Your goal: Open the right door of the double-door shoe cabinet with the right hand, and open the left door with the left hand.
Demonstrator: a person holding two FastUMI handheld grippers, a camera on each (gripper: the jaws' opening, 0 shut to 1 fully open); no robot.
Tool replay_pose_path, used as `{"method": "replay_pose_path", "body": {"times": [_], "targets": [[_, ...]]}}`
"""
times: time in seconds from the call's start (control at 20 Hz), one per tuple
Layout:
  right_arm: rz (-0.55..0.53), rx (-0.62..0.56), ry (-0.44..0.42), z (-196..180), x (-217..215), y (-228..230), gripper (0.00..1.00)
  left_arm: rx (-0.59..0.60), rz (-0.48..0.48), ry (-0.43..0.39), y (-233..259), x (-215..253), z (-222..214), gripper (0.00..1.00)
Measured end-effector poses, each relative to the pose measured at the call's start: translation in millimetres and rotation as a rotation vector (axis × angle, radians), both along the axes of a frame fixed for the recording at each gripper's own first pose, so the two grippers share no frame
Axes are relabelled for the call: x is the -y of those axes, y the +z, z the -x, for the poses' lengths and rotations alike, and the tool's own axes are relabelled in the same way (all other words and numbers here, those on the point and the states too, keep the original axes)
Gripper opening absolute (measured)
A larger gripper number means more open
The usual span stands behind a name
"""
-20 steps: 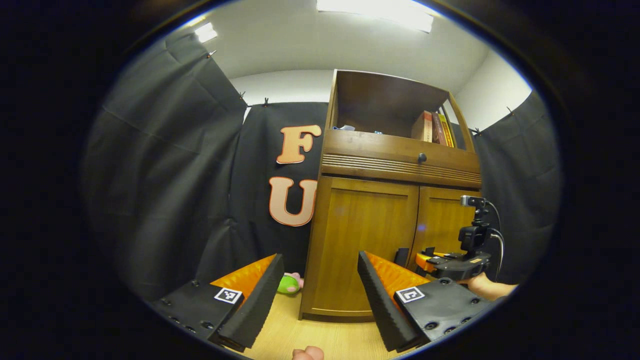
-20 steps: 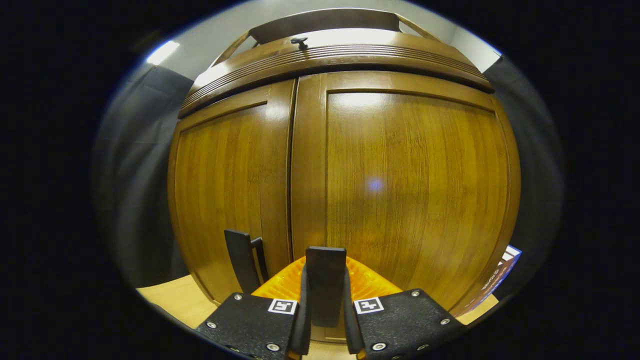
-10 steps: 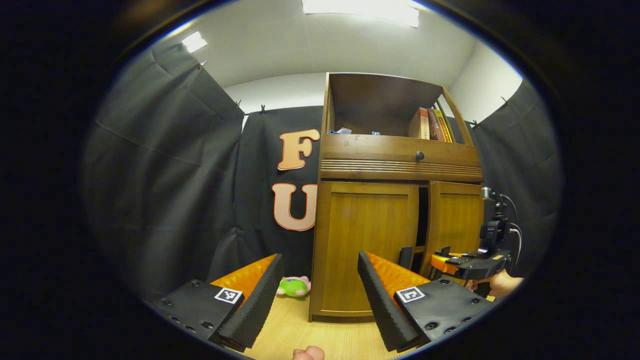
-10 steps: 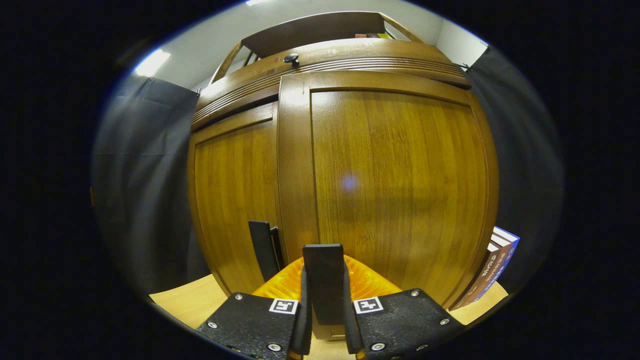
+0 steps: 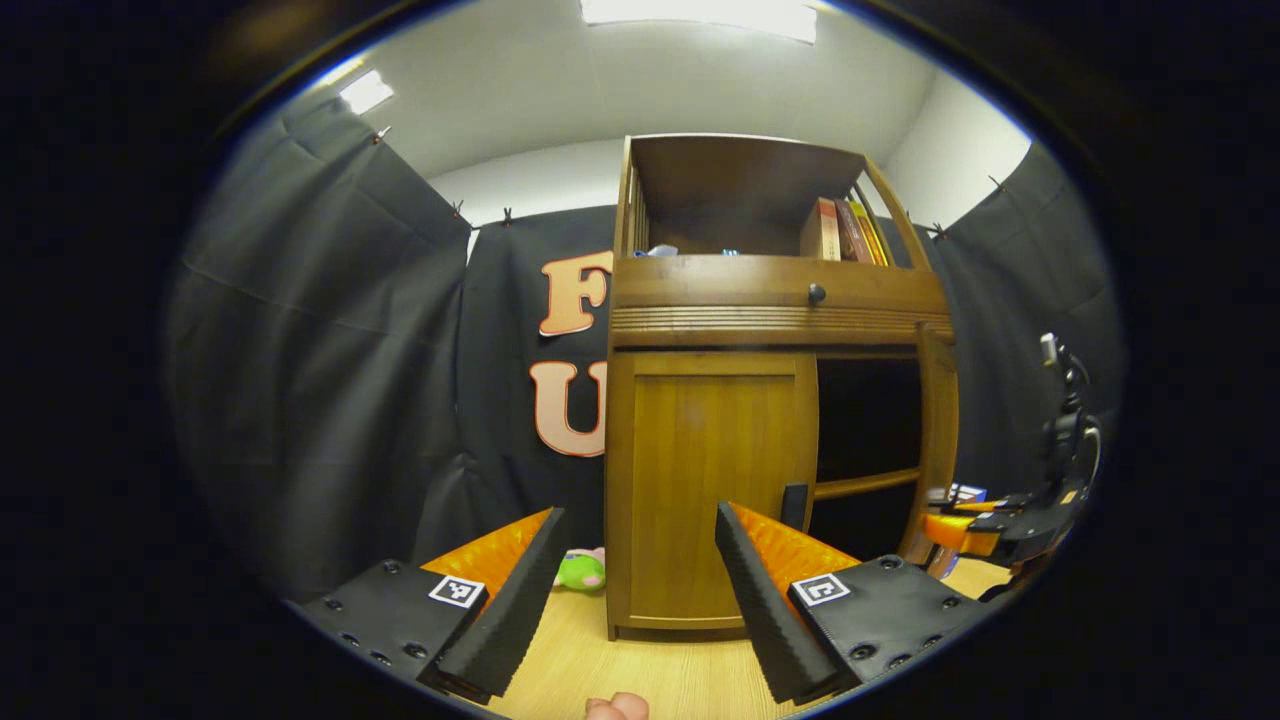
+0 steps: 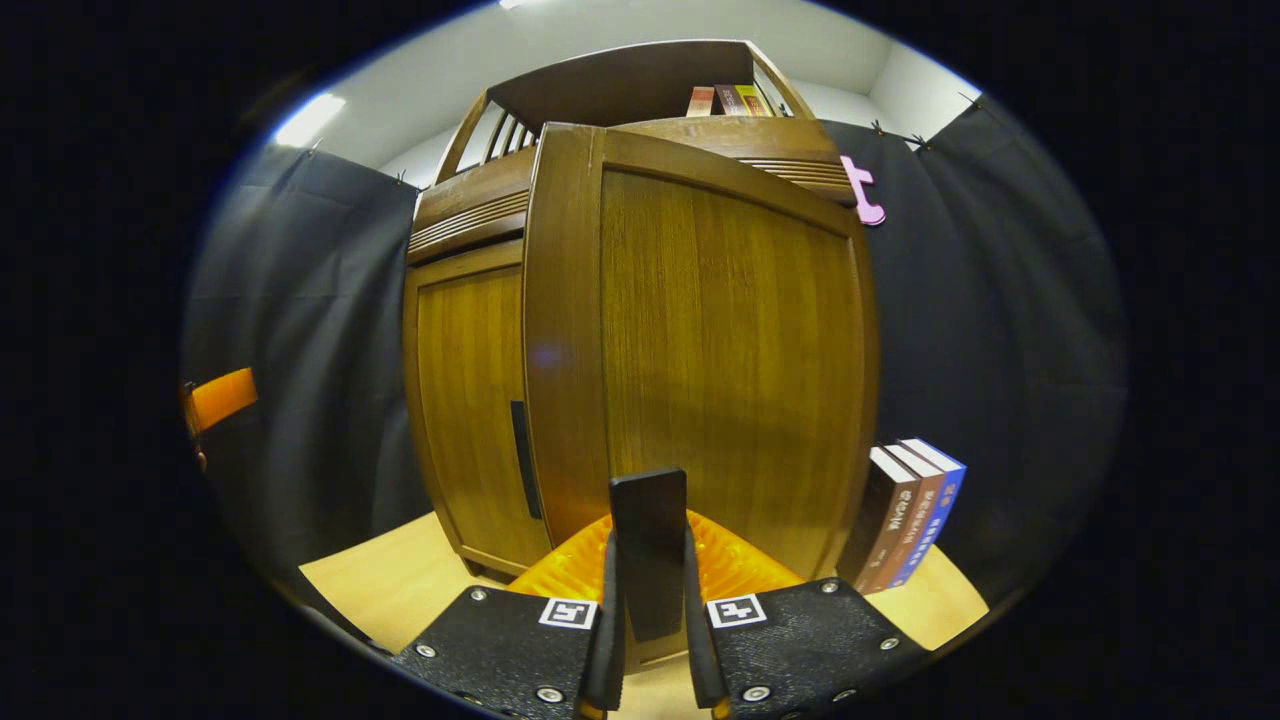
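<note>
Fingers of the right hand-held gripper [image 6: 648, 560] stand close together, clamped on the dark handle [image 6: 648, 550] of the right door [image 6: 700, 340], which rises straight ahead of it, swung well out from the shoe cabinet [image 5: 770, 300]. Beyond the door's left edge sits the left door [image 6: 465, 400], flat against the cabinet front, its own dark handle [image 6: 519, 458] untouched. To the right of this gripper, a few upright books [image 6: 905, 510] stand on the wooden floor [image 6: 400, 580] just beside the open door.

The left hand-held gripper [image 5: 635, 580] is spread wide and holds nothing. It hangs well back from the cabinet. Ahead of it, between its fingers, the left door [image 5: 700, 480] is closed; further right the compartment [image 5: 865, 430] gapes dark, with a shelf board [image 5: 865, 483] across it. The right hand-held gripper [image 5: 985, 530] shows at the far right, near the door's edge. A green plush toy [image 5: 578, 570] lies on the floor ahead of the left finger, beside the cabinet's foot. Books [image 5: 840, 230] lean in the open top shelf.
</note>
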State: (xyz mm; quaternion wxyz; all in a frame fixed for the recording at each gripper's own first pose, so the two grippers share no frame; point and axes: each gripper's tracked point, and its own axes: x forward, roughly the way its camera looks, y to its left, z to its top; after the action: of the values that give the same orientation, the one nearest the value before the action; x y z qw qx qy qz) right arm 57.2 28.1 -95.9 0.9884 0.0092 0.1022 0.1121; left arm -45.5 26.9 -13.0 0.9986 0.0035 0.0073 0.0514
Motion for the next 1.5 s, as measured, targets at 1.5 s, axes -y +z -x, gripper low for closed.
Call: {"method": "replay_pose_path", "body": {"times": [1.5], "targets": [[-0.041, 0.008, -0.083, 45.4, 216.3, 10.1, 0.02, 0.044, 0.002, 0.005, -3.7, 68.2, -13.9, 0.97]]}}
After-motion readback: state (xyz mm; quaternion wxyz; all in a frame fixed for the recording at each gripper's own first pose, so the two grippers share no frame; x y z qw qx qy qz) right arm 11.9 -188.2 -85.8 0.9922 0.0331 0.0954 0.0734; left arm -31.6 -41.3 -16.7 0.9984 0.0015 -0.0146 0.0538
